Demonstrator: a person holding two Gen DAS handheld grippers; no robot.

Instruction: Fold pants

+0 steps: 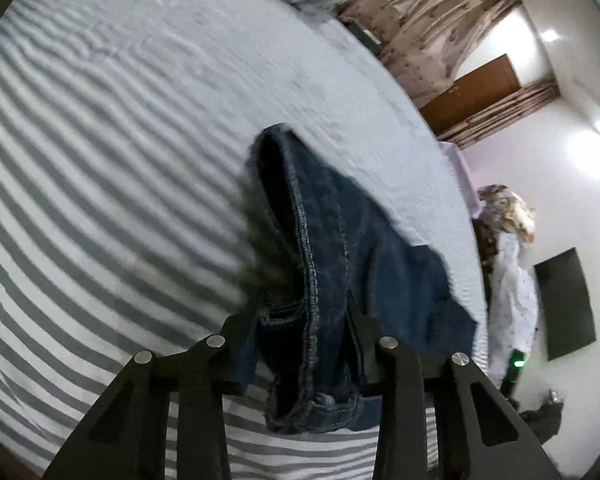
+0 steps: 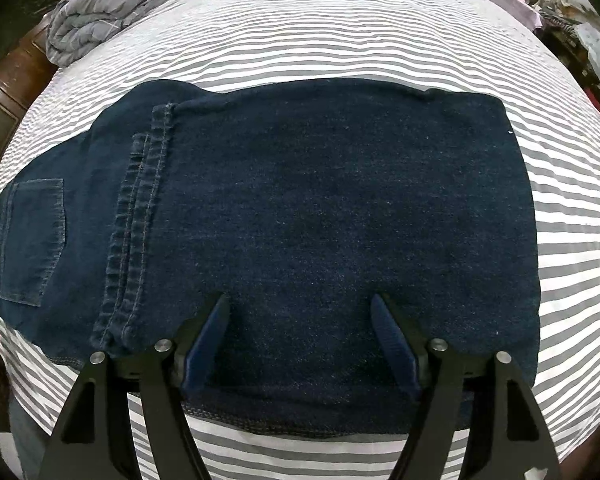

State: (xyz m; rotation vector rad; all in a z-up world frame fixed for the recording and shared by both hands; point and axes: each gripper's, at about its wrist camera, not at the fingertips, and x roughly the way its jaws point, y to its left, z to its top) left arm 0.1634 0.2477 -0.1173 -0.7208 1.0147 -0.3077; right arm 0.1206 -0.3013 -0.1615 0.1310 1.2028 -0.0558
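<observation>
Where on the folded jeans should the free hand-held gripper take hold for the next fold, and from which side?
Probably the doubled right-hand fold edge of the jeans, approached from the right over the striped bedsheet. That edge lies straight and flat, giving the open right hand-held gripper a clean bite.

Striped bedsheet (image 1: pixel 100 140) motion-blurred, jeans (image 2: pixel 320 220) waistband end cut off at left edge

Bed (image 2: pixel 340 32) has a grey and white striped sheet on it, dark blue jeans (image 2: pixel 320 220) spread flat across the middle, crumpled grey blanket (image 2: pixel 100 8) at the far corner.
</observation>
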